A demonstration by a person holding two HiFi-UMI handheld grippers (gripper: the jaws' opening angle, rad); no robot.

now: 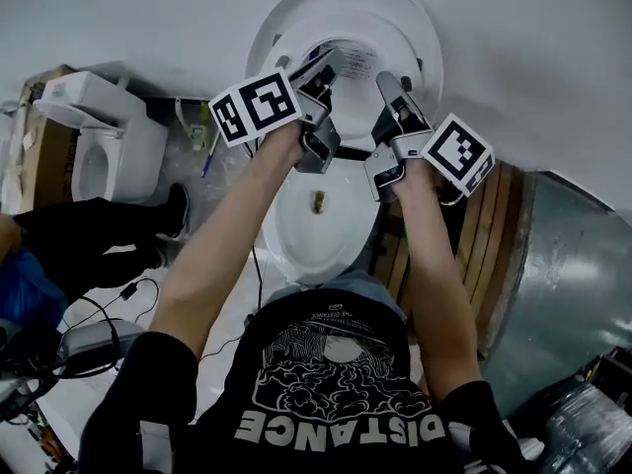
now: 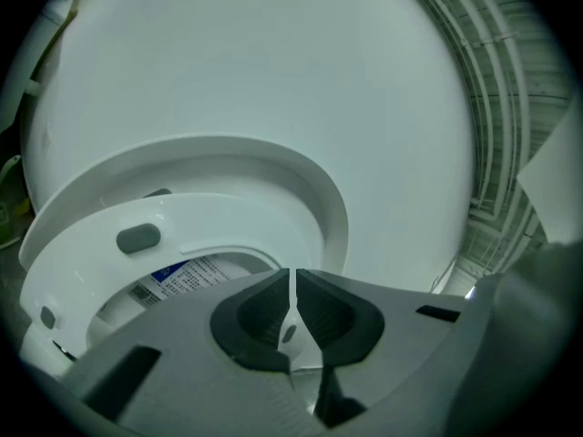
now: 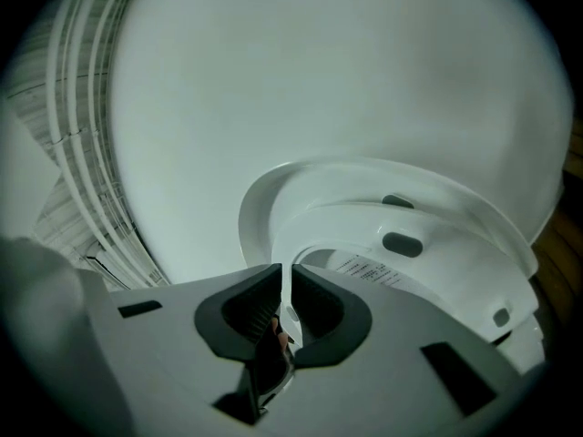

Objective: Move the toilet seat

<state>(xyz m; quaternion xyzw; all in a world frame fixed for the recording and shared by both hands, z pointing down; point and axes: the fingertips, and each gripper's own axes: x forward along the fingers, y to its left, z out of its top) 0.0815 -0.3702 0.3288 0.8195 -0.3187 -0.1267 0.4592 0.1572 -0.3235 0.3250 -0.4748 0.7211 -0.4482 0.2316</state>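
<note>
Above the open white bowl (image 1: 318, 240), the white toilet seat (image 2: 209, 221), grey-bumpered, stood raised before its lid (image 1: 296, 13), its rim clenched in left tongs (image 1: 329, 65) and right tongs (image 1: 388, 82). A second toilet (image 1: 104, 146) sat on the floor (image 1: 232, 299).

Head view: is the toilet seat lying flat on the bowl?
No, the toilet seat is tilted up off the bowl, pinched at its edge by the left gripper and right gripper.

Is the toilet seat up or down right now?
Up. The toilet seat stands lifted clear of the bowl, its underside bumpers and label facing both gripper views, before the raised lid.
</note>
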